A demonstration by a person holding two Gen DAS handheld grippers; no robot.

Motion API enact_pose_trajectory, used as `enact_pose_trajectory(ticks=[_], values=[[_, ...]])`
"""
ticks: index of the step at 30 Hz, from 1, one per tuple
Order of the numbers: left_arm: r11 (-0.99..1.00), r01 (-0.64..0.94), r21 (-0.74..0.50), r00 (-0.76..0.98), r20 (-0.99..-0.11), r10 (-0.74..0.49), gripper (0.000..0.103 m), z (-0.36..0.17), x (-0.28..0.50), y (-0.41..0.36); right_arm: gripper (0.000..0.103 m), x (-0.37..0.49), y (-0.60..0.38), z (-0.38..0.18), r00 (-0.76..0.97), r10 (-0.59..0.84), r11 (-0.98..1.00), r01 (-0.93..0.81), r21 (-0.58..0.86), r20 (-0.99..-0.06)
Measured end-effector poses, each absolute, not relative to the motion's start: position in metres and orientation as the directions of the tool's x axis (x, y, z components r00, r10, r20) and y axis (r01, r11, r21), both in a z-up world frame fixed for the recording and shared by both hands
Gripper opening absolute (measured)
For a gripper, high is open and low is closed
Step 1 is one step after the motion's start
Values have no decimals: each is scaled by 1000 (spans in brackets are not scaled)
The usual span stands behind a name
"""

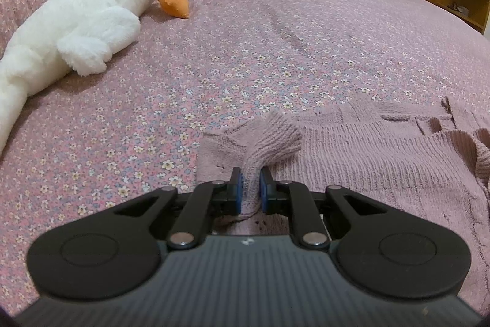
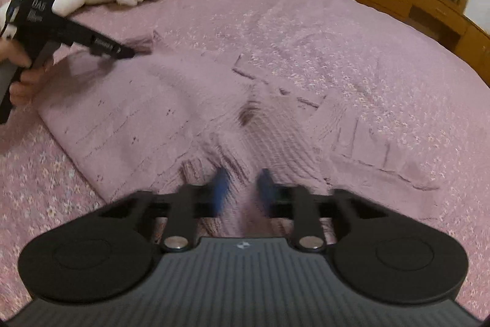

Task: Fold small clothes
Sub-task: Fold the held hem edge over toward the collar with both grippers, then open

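On the flowered bedspread (image 1: 245, 51) lies a pink knitted sweater (image 2: 137, 112); left gripper (image 1: 250, 184) pinches its corner, right gripper (image 2: 242, 186) (blurred) straddles knit, grip undeterminable.

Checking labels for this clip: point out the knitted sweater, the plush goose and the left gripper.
knitted sweater (image 1: 361, 155): left wrist view, flat ribbed body.
plush goose (image 1: 92, 8): left wrist view, white body.
left gripper (image 1: 250, 183): left wrist view, between its fingers, on the pinched knit.
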State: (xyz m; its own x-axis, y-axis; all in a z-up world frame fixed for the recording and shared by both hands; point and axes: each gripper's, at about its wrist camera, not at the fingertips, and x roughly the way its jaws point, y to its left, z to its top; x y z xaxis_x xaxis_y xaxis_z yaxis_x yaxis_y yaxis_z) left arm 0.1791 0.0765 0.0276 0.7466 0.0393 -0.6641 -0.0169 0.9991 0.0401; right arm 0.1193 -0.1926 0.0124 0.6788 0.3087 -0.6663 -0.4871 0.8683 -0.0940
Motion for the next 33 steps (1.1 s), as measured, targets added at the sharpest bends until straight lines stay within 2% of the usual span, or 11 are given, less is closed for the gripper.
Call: enact_pose_trajectory(ticks=[6, 14, 20, 25, 28, 32, 33], values=[[999, -28, 29, 748, -663, 40, 15, 29, 180, 77, 11, 110, -218, 49, 765, 309, 901, -425, -84, -565], [999, -34, 7, 771, -636, 31, 15, 32, 179, 80, 10, 150, -264, 73, 904, 43, 972, -137, -192, -425], [998, -55, -19, 782, -622, 31, 15, 31, 186, 86, 10, 193, -289, 29, 849, -74, 984, -24, -177, -523], [996, -71, 52, 770, -632, 88, 16, 24, 194, 85, 11, 217, -295, -11, 778, -115, 990, 38, -136, -617], [988, -98, 119, 770, -620, 151, 16, 24, 196, 84, 14, 223, -292, -17, 776, -124, 990, 56, -129, -619], [994, -92, 55, 753, -649, 105, 23, 28, 195, 92, 15, 218, -291, -8, 786, -114, 992, 58, -111, -608], [995, -90, 43, 751, -654, 96, 25, 30, 193, 93, 19, 210, -296, -4, 798, -109, 994, 69, -90, -593]])
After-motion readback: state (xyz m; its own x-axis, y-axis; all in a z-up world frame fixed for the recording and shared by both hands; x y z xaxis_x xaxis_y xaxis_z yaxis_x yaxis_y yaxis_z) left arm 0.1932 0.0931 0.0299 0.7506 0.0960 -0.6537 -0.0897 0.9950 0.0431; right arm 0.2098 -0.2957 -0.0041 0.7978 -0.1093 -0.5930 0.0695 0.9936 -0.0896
